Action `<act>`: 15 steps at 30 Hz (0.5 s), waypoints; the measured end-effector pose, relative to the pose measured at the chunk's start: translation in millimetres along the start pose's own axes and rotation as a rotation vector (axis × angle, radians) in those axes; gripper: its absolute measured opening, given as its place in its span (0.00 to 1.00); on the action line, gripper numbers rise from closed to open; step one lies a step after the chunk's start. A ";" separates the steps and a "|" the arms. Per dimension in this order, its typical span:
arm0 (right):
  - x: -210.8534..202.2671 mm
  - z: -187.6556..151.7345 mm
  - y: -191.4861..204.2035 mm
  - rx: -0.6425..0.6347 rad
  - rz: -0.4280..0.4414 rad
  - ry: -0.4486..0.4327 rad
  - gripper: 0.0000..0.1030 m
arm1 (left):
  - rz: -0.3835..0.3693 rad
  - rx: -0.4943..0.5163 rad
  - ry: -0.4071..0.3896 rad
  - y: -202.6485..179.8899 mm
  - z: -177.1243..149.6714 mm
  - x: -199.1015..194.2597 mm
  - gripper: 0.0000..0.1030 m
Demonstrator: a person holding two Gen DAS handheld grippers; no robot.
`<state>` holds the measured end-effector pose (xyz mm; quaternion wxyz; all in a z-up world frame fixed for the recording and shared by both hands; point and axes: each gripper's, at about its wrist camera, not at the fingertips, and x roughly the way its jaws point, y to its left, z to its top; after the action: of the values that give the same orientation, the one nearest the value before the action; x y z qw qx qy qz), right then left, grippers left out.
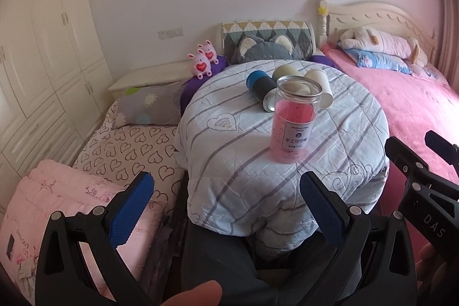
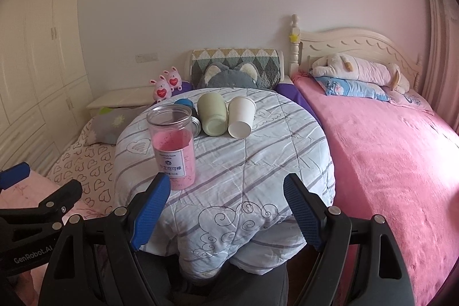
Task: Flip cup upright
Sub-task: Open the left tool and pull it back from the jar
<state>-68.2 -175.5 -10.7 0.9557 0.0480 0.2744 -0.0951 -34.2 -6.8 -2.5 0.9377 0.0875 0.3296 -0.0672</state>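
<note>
Round bench [image 2: 258, 162] draped in a pale blue quilt with grey stripes, set between two beds. Near its middle, toward the left edge, upright: clear plastic jar [image 2: 173, 146] with no lid, pink inside, white label on the front. Along the far edge, three cups lying on their sides in a row, close together: dark cup with blue end [image 1: 259, 86] at left, metal rim facing the near edge; pale green cup [image 2: 211, 114] in the middle; white paper cup [image 2: 241, 116] at right, open mouth turned to the near edge. Green and white cups touching or nearly so; cannot tell which.

Left hand-held gripper [image 1: 226, 191] off the near edge, blue-padded jaws spread wide, nothing between them. Right hand-held gripper [image 2: 226, 205] likewise off the near edge, jaws spread wide and empty, left pad [image 2: 150, 208] overlapping the foot of the jar in view; contact not clear.

Beyond the far edge: grey plush cushion with ears [image 2: 229, 76], two pink bunny toys [image 2: 166, 85]. Pink blanket on the bed [image 2: 387, 148] to the right, heart-print sheet [image 1: 126, 151] to the left.
</note>
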 end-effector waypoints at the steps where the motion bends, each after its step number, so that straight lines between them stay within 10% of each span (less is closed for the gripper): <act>1: -0.1 0.3 -0.9 0.002 0.000 0.000 0.80 | -0.001 0.001 0.002 -0.7 0.2 0.3 1.00; 15: 0.6 -0.2 -4.8 0.012 0.004 0.007 0.80 | -0.039 -0.007 0.001 -3.2 5.8 0.5 1.00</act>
<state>-68.8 -180.3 -11.4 0.9547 0.0546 0.2769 -0.0945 -30.9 -11.1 1.3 0.9362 0.0779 0.3322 -0.0845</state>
